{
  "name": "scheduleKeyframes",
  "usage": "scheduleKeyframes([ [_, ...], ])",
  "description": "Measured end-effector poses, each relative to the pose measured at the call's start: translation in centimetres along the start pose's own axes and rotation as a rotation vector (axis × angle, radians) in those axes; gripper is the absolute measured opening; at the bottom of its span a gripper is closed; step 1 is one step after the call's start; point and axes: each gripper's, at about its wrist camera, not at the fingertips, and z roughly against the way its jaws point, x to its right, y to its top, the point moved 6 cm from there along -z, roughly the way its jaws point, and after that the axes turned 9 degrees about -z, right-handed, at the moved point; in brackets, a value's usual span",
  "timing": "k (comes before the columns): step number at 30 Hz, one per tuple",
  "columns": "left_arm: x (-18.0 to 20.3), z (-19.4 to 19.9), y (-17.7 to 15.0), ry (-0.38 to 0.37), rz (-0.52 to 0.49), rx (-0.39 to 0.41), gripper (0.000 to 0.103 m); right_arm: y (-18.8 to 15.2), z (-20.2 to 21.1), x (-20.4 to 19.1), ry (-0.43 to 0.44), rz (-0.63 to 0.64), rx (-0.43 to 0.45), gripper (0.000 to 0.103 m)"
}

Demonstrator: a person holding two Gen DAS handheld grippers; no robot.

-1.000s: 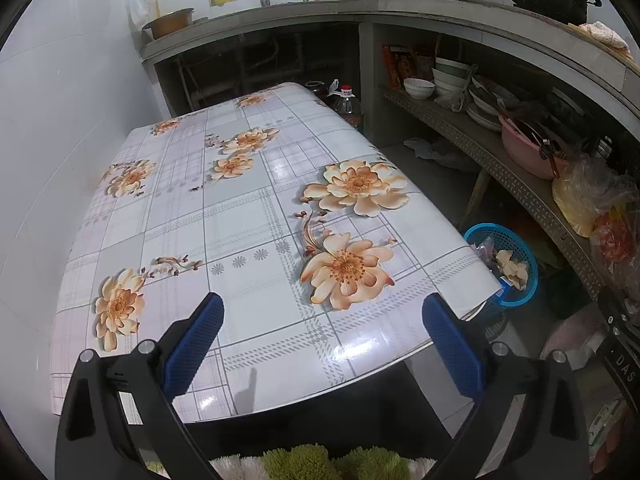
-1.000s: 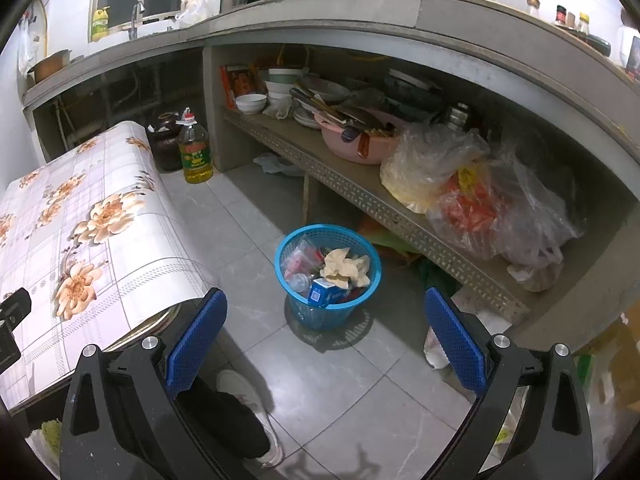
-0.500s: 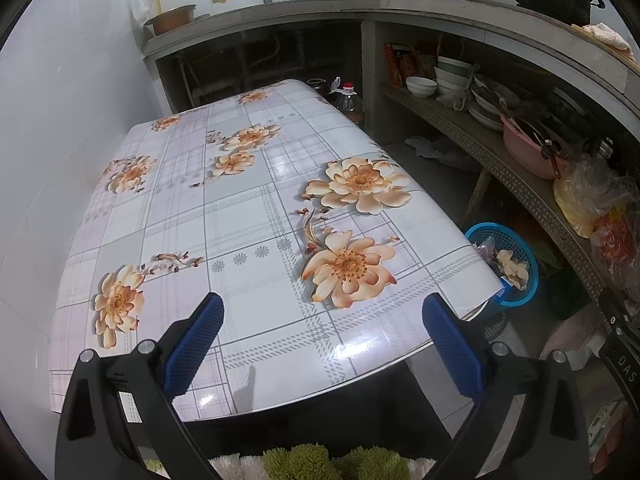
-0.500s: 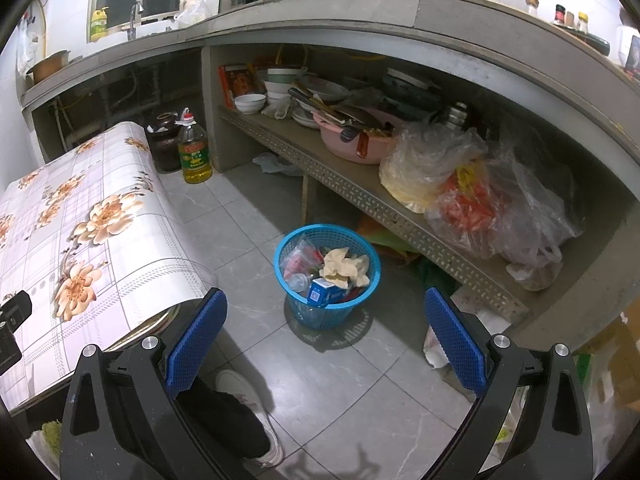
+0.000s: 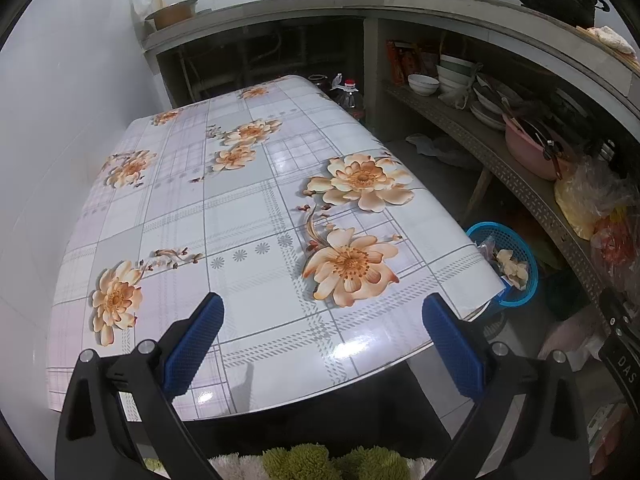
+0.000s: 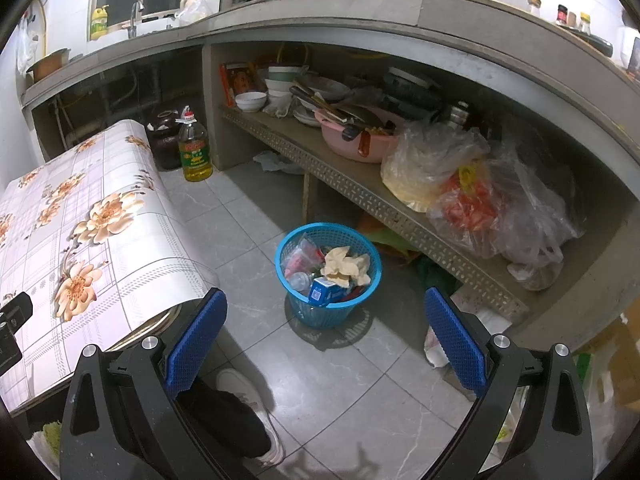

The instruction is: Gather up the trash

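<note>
Nothing has shifted: both your left claw (image 5: pixel 320 340) and right claw (image 6: pixel 322 336) hang open and empty, so knocking the full basket (image 6: pixel 328 272) would spill trash.

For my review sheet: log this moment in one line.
left gripper open, over table | right gripper open, above blue bin | bin holds trash

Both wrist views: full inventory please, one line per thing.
table: 1, floral cloth, by white wall
trash basket: 1, blue, on floor beside table, holds crumpled paper and wrappers
oil bottle: 1, yellow, floor past table
basin: 1, pink, lower shelf
plastic bags: several, clear, lower shelf
bowl: 1, white, shelf far end
shoe: 1, white, person's
left gripper: blue pads, jaws open, empty
right gripper: blue pads, jaws open, empty
</note>
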Motion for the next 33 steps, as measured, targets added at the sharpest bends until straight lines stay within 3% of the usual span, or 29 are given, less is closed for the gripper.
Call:
scheduleKeyframes([
  [33,-0.11,0.31,0.23,0.002,0.007,0.001,0.097,0.14,-0.12,0.01,0.011,0.010,-0.004,0.095],
])
